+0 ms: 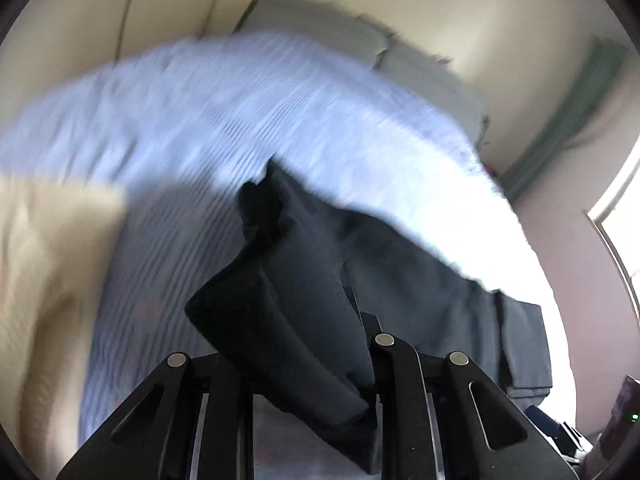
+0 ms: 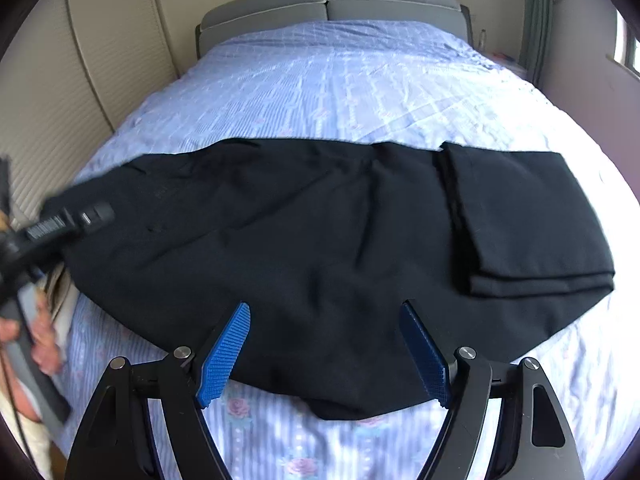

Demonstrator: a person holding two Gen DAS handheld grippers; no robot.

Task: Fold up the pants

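Note:
Black pants (image 2: 320, 220) lie across a blue flowered bedsheet (image 2: 340, 92), with the right end folded over on itself (image 2: 520, 220). My right gripper (image 2: 326, 306) hovers open over their near edge, and nothing sits between its blue pads (image 2: 226, 356). In the blurred left wrist view my left gripper (image 1: 316, 320) is shut on a bunched end of the pants (image 1: 280, 280); the cloth hides its fingertips. The right wrist view shows the left gripper's body (image 2: 60, 224) at the pants' left end, held by a hand (image 2: 40, 344).
A grey padded headboard (image 2: 328, 4) stands at the far end of the bed. Cream panelled doors (image 2: 100, 60) run along the left side. A curtain (image 2: 536, 20) and a window (image 2: 628, 48) are at the right. Cream cloth (image 1: 48, 260) fills the left of the left wrist view.

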